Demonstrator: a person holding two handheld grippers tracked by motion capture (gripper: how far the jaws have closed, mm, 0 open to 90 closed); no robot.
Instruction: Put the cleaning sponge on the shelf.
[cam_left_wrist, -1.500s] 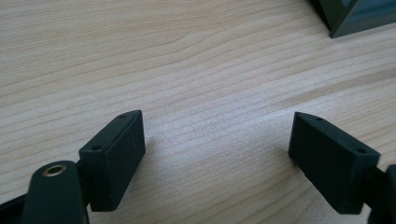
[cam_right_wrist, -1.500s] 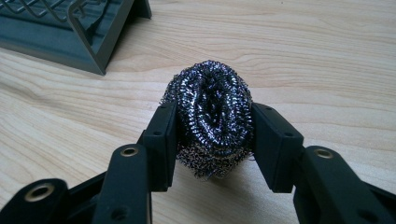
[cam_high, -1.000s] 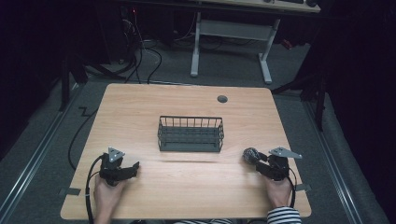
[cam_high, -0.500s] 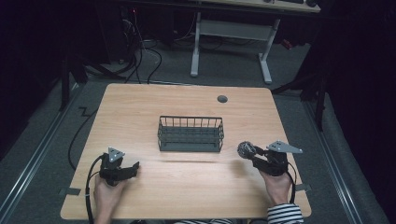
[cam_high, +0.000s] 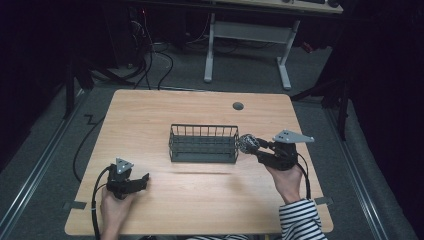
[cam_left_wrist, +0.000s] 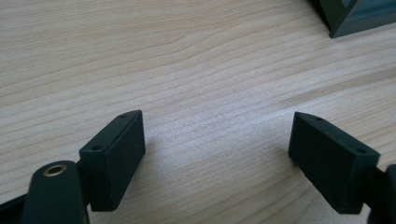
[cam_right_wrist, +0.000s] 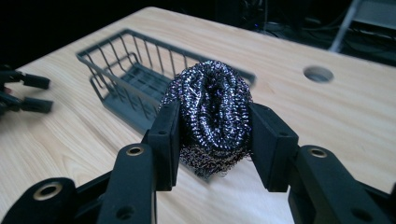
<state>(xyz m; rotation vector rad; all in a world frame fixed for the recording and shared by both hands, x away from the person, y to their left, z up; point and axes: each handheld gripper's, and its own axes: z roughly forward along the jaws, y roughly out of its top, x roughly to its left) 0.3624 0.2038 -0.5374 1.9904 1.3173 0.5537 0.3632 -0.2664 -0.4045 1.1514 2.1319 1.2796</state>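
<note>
The right tongs (cam_right_wrist: 215, 140) grip a scourer (cam_right_wrist: 212, 121) on end, long axis upright, beside the basket (cam_high: 203, 145); the left tongs (cam_left_wrist: 219, 154) gape empty.

Two handheld tools are showing at the near table edge. The matte black, two-jaw left gripper (cam_high: 131, 181) is carrying a grey three-cornered plate with small dark holes, and a black cable is trailing from its rear. The matching black right gripper (cam_high: 256, 146) is bearing a larger grey three-cornered plate, with its own black cable looping behind. Close up, flat rectangular black pads (cam_left_wrist: 114, 154) are showing tiny screw holes, and brass-ringed holes are dotting the jaw arms. A black-and-white striped sleeve (cam_high: 302, 220) is covering the person's right forearm.
</note>
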